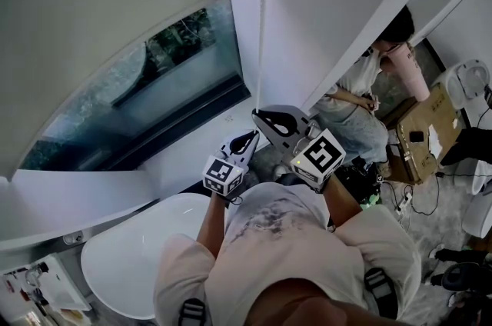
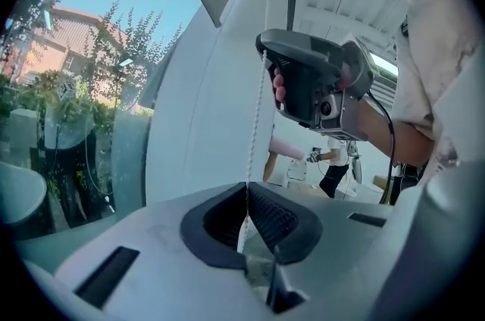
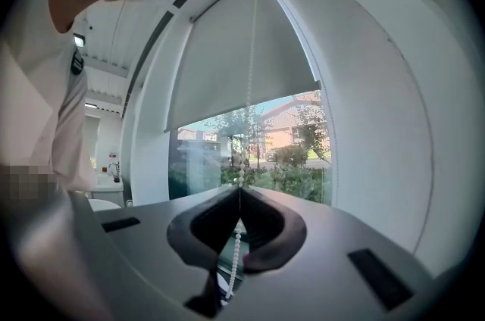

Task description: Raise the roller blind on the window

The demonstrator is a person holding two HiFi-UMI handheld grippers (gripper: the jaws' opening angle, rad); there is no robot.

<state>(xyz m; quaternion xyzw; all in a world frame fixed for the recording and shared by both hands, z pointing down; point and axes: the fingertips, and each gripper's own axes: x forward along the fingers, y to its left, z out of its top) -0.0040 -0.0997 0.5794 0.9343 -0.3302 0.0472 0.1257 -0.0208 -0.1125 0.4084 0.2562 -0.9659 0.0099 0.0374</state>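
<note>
Both grippers are pinched on the bead chain [image 3: 251, 77], hand-over-hand pull stage imo. R gripper [image 3: 240, 187]: fingers [image 3: 269, 232] fully together on the chain, beads go in at the tips and hang out below them. L gripper [image 2: 246, 188]: fingers [image 2: 216, 217] also closed narrow on the same strand, just under the R tips, chain running straight between the two. Blind [image 1: 100, 17] is above and ahead of both sets of fingers, hem part way down the window [image 1: 154, 86], glass bare under it, so prob. a fair way left to go. To do it well: pull straight down along the strand, not out toward the body, else beads may skid thru the fingers or skip at the roller end. Let only one pair of fingers go at a time and regrip higher, w/ the other pair holding so the blind can't drop back. Watch the hem to confirm it's the raising strand. Short even pulls. Counts: 2 grippers, 1 chain w/ 1 strand I can make out (2nd strand of the loop: can't tell), 1 blind, 1 window, 1 other person [image 1: 361, 78] off to the right of the R fingers.
</note>
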